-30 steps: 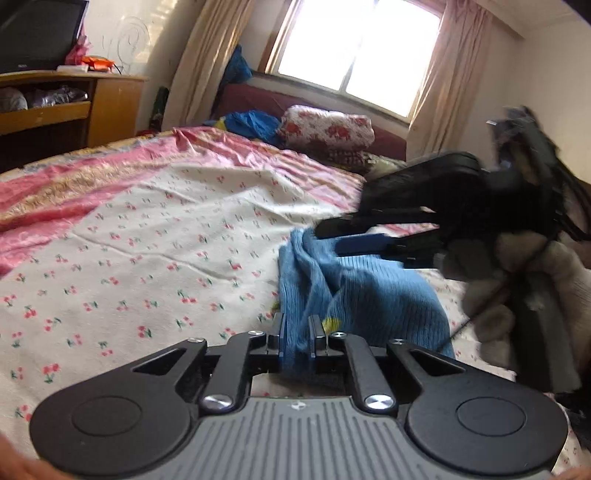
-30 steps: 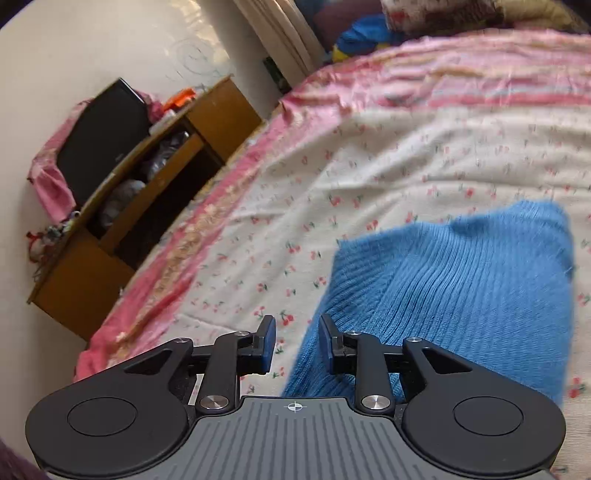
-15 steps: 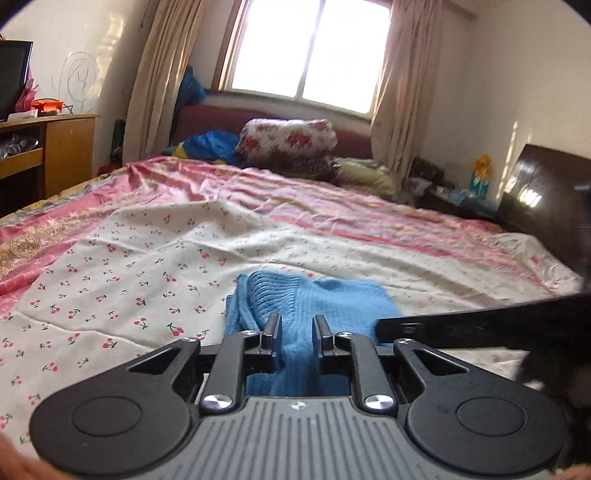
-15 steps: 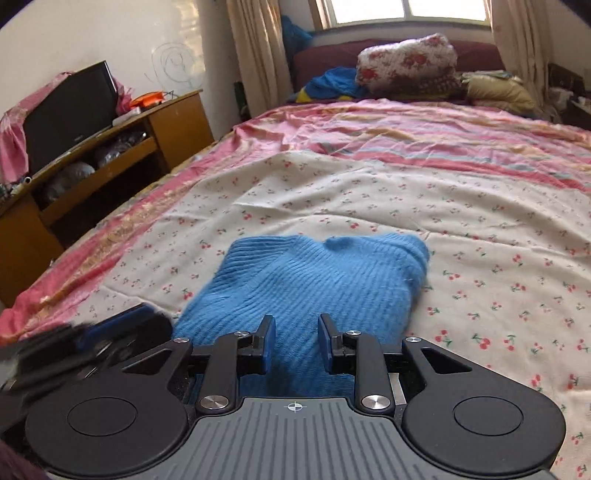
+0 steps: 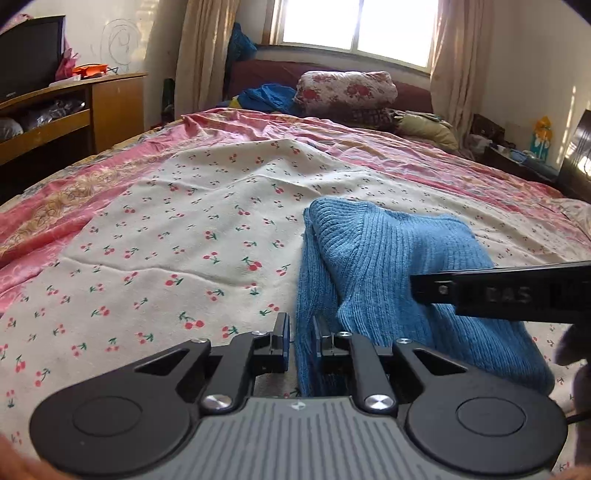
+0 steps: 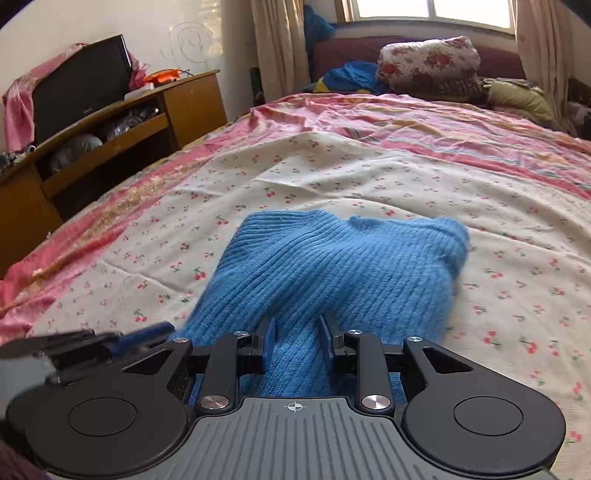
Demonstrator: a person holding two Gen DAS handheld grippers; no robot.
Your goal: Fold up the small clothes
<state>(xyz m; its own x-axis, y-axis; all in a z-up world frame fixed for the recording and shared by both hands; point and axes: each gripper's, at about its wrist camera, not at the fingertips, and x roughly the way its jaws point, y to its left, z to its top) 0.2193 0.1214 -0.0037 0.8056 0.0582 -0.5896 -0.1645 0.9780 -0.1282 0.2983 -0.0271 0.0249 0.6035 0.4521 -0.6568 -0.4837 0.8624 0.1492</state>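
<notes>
Ribbed blue knit sweater (image 6: 332, 266) half-folded on cherry-print bedsheet (image 5: 166, 229); left gripper (image 5: 299, 341) and right gripper (image 6: 293, 341) each pinch its near edge, fold unfinished.

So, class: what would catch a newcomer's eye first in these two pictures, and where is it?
The bright blue knitted sweater, bunched in the middle of the cherry-print bedsheet, stands out first. Both claws hold its near edge: the right claw pinches a fold, the left claw its left edge. Beyond, a sunlit window glows above a flowered bundle.
</notes>
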